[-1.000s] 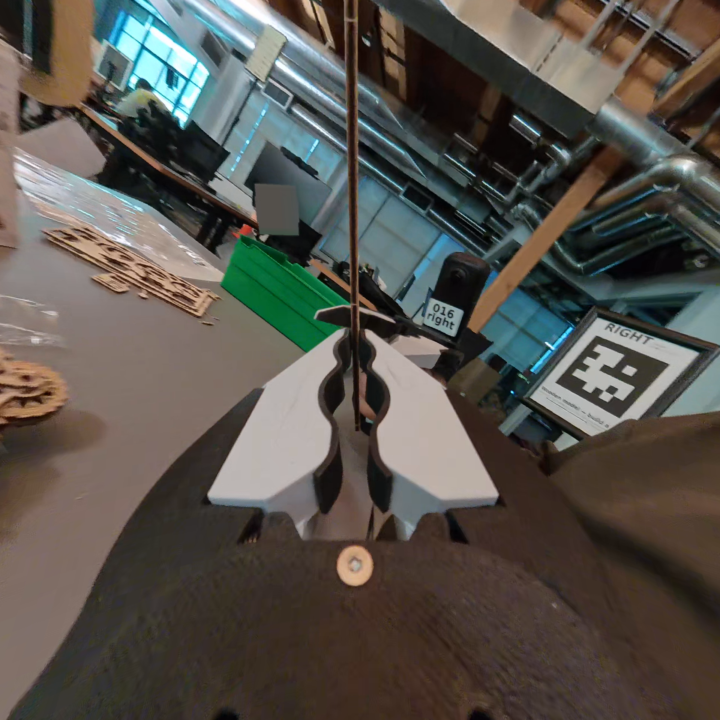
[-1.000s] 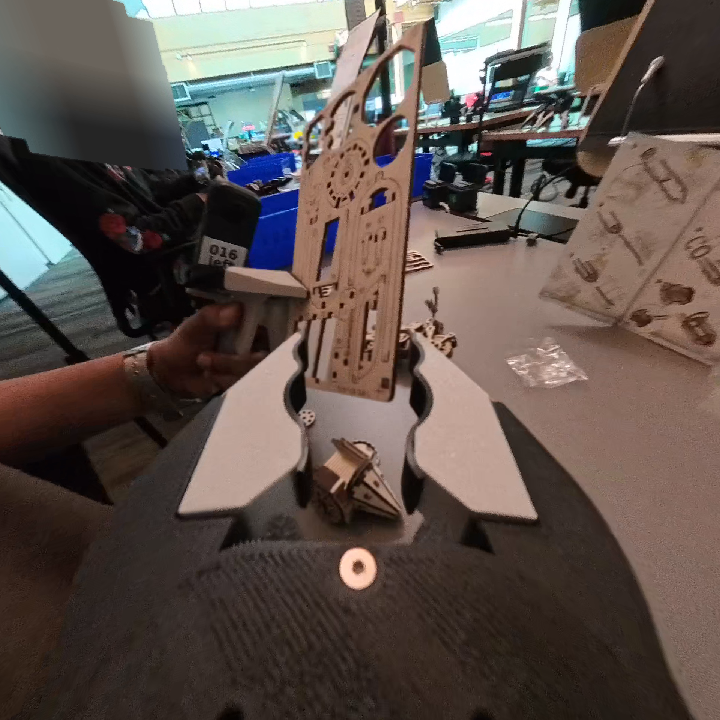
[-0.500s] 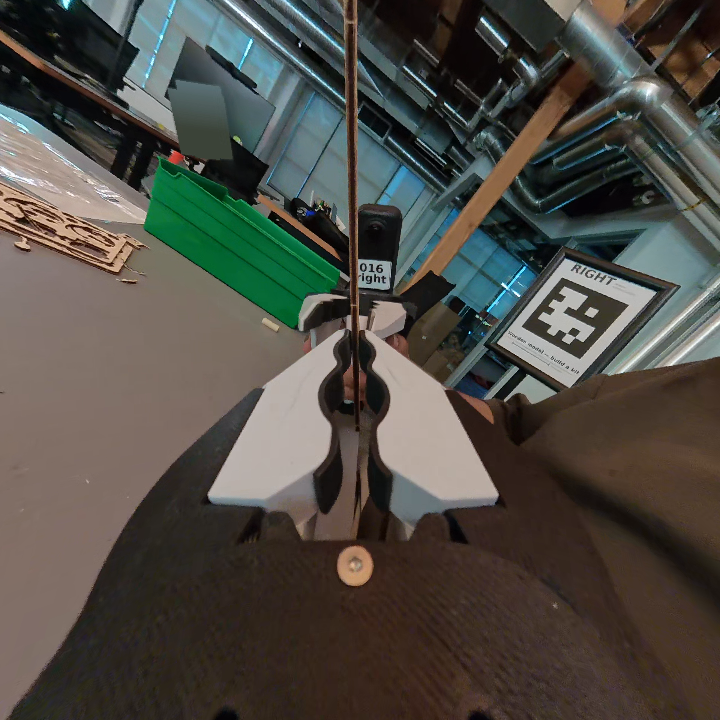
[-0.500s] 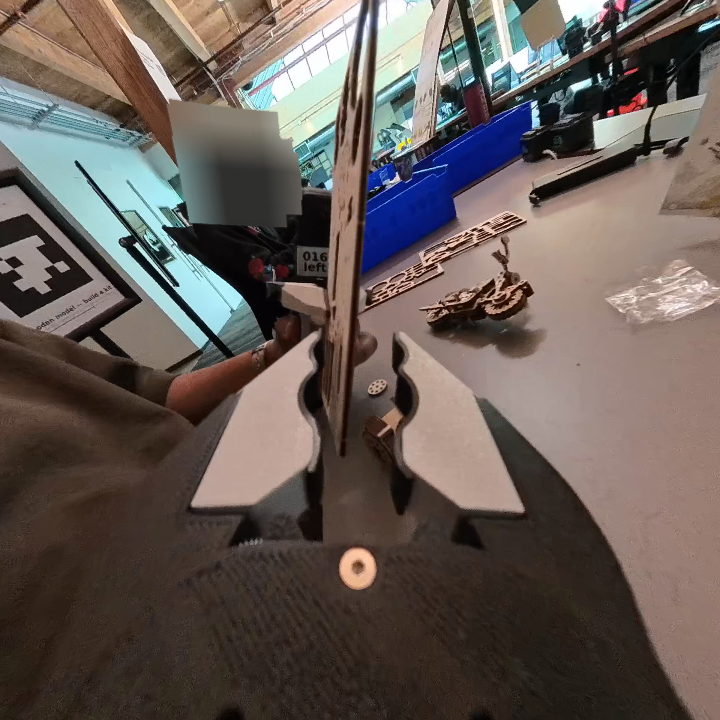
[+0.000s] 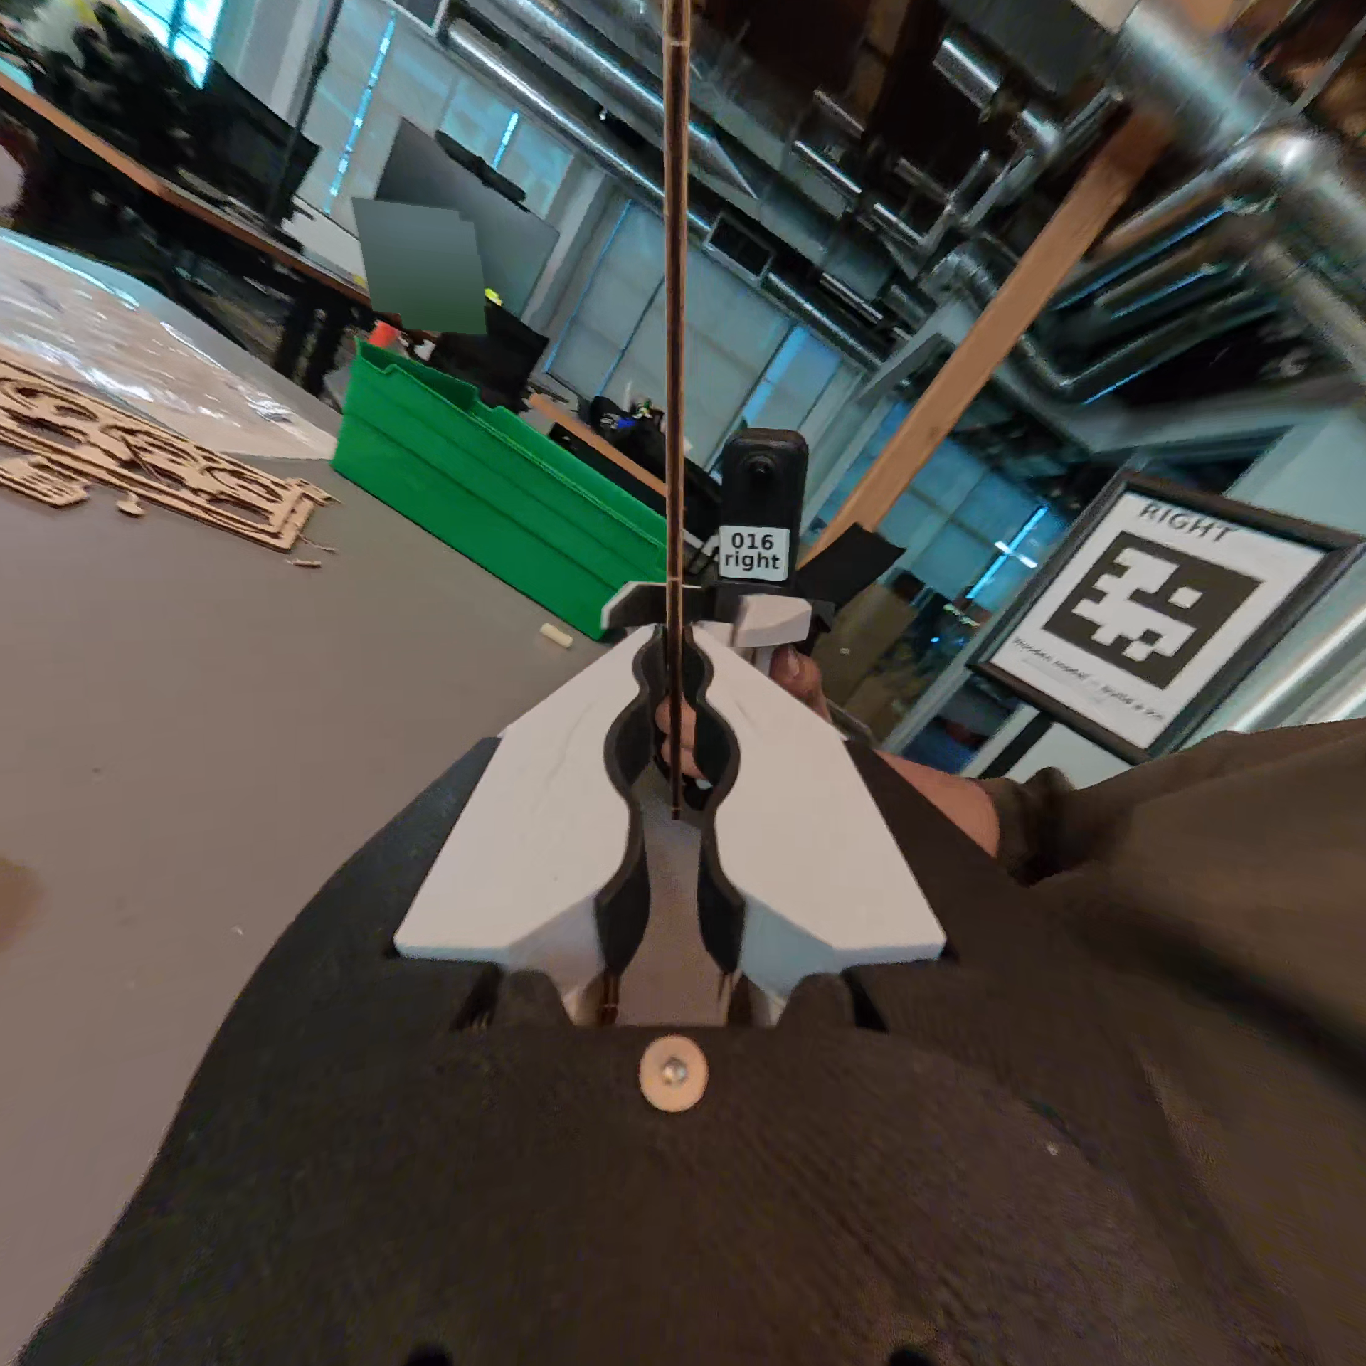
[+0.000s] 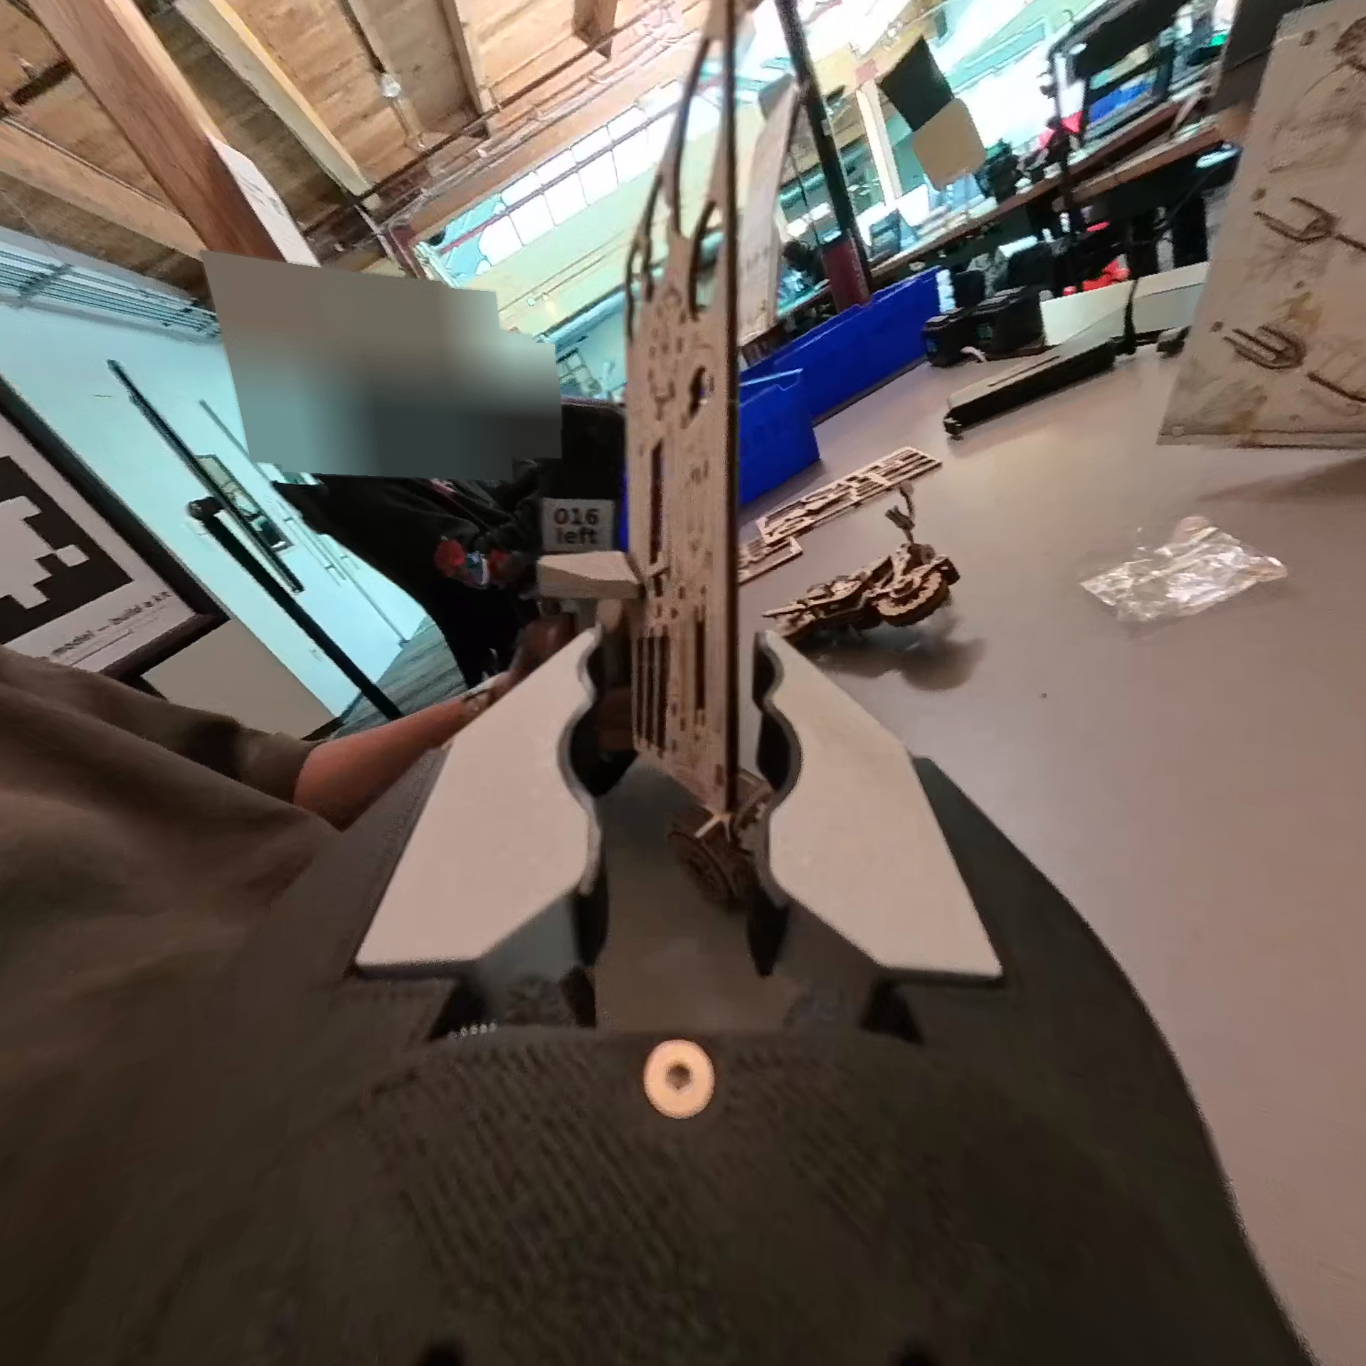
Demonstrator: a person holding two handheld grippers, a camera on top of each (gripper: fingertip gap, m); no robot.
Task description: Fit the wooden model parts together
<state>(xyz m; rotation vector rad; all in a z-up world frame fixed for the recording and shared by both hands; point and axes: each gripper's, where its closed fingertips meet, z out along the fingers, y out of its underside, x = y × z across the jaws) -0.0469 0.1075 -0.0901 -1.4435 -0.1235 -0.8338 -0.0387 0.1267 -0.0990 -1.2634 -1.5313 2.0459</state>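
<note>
Since half a second ago the right gripper (image 6: 676, 673) has turned so that the wooden parts sheet (image 6: 684, 562), then nearly edge-on in its view, now shows more of its cut-out face, and the small wooden sub-assembly (image 6: 713, 850) on the grey table (image 6: 1072, 739) lies closer to its right finger.

That gripper's jaws stand wide apart with the sheet's lower corner between them, touching neither. The left gripper (image 5: 673, 643) is clamped on the sheet, which rises upright and edge-on between its tips, jaws drawn nearly together around it.

Risks, as I judge them:
- The sheet is thin and pierced with many cut-outs; if the right jaws close on a weak strip and twist, it may snap instead of releasing a part cleanly.
- The left grip is narrow and low on a tall panel, so a sideways push could pivot or slip it.
- The sheet's bottom edge sits just above the sub-assembly (contact cannot be told), so lowering it could knock that piece.
- The finished wooden motorcycle (image 6: 872, 599) lies well apart and seems safe.
</note>
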